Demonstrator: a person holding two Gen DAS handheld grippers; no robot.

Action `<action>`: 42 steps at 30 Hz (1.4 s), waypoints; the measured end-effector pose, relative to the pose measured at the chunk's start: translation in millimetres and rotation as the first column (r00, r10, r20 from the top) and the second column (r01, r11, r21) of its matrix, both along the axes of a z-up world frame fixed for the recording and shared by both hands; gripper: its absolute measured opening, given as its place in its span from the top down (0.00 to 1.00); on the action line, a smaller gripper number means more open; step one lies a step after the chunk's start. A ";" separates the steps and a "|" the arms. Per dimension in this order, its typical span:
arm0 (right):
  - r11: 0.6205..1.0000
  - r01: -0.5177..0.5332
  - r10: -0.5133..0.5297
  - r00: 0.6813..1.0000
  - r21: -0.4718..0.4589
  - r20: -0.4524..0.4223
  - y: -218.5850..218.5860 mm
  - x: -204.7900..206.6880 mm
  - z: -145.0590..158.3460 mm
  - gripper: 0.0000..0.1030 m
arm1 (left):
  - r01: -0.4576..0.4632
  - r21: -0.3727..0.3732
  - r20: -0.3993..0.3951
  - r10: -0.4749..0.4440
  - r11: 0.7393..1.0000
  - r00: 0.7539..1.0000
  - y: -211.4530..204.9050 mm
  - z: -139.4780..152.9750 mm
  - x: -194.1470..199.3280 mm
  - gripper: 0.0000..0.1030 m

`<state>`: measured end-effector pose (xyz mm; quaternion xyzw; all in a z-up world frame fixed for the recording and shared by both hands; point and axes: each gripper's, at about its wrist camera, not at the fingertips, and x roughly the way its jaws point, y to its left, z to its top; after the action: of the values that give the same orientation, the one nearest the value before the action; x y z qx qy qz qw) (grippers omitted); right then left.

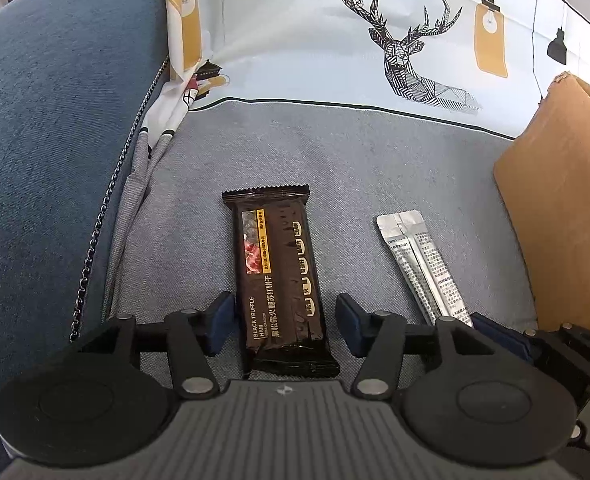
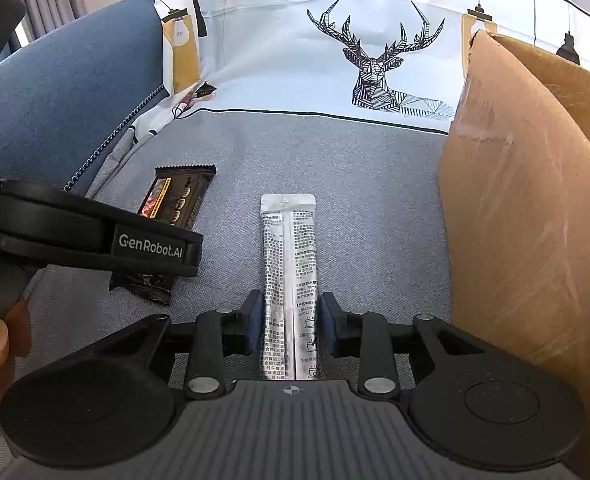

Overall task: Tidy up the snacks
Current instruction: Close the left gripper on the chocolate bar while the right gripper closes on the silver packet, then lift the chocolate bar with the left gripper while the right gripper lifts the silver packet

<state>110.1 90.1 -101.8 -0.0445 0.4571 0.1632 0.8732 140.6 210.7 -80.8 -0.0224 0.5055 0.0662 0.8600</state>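
the left gripper (image 1: 285, 322) straddles the dark cracker pack (image 1: 281, 276) lying on the sofa seat (image 1: 355, 168), jaws open and clear; the right gripper (image 2: 291, 322) brackets the silver sachet (image 2: 289, 280), pads apparently not pressing. close squarely on each before lifting toward the cardboard box (image 2: 535, 220)

I am looking steeply down through both wrist cameras, each sitting close above the grey sofa seat (image 1: 375, 168). The left one is facing the black truffle cracker bar (image 1: 283, 280); the right is facing the silver sachet (image 2: 289, 280). Both are sharing the deer-print cushion (image 1: 375, 40) and cardboard box (image 2: 535, 200).
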 end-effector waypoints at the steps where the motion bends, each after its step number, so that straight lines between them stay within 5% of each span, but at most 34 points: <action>1: 1.000 0.000 0.000 1.000 0.000 0.001 0.1 0.1 0.1 0.68 | 0.000 0.001 0.000 0.000 1.000 1.000 -0.1 -0.3 0.0 0.40; 18: 1.000 -0.022 0.022 0.999 -0.002 0.027 0.0 -2.1 1.6 0.74 | 0.022 0.026 0.018 -0.022 0.999 1.000 -4.1 -3.4 0.0 0.40; 22: 1.000 -0.018 0.018 0.999 0.005 0.040 -0.2 -2.5 4.2 0.76 | 0.013 0.030 0.029 -0.014 0.999 0.999 -3.1 -2.4 -0.7 0.57; 25: 1.000 -0.010 0.009 0.998 0.017 0.056 -1.2 -3.3 7.6 0.77 | -0.002 0.016 0.045 0.001 1.000 0.999 0.0 -0.2 -1.2 0.58; 42: 0.995 0.023 -0.037 0.988 0.093 0.151 -10.9 -10.4 28.0 0.78 | -0.078 -0.100 0.234 0.100 0.992 0.967 12.6 24.7 -11.1 0.60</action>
<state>99.7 79.2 -73.8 -0.0101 0.3817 0.1670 0.9090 129.6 223.3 -56.1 -0.0917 0.3996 0.0788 0.9087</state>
